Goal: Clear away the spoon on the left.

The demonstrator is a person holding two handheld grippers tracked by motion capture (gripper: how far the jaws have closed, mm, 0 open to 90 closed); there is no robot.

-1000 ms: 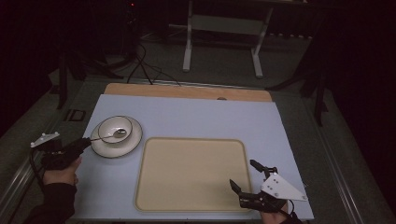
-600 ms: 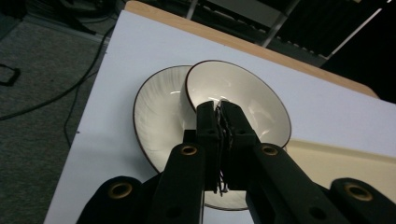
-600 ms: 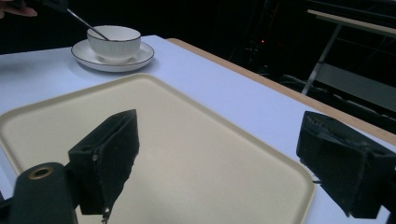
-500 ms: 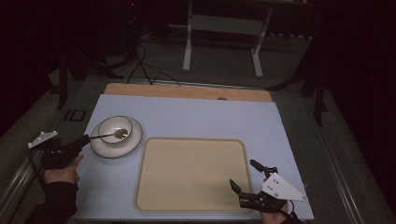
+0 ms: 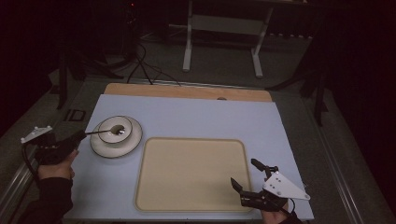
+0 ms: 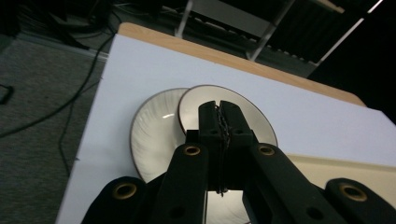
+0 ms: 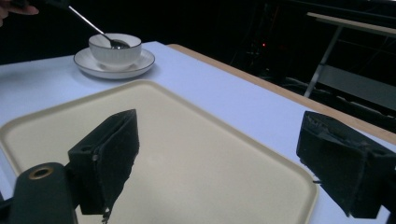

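Holding a spoon by its handle end, my left hand-held gripper has its jaws pressed together on the thin metal, and in the left gripper view the strip sits pinched between the ribbed pads. The spoon runs forward from that gripper, and its head rests inside the bowl just ahead of the jaws. The bowl stands on a saucer, both directly in front of this gripper on the pale blue worktop.

My right hand-held gripper hovers with its jaws wide apart and nothing between them, over the near right corner of the tray. From it, the bowl lies well ahead and across the tray.

I judge the step in hand to be working the spoon in the bowl, whether stirring or lifting it out. To do it well I should keep the grip firm, since a slim polished handle can twist between the pads. I should also move slowly, because a light bowl may slide on its saucer if the spoon drags the wall.

The bowl and saucer look like glazed white ceramic with a thin dark rim line, round and smooth. The tray is a matte beige rectangle with rounded corners and a low raised lip.
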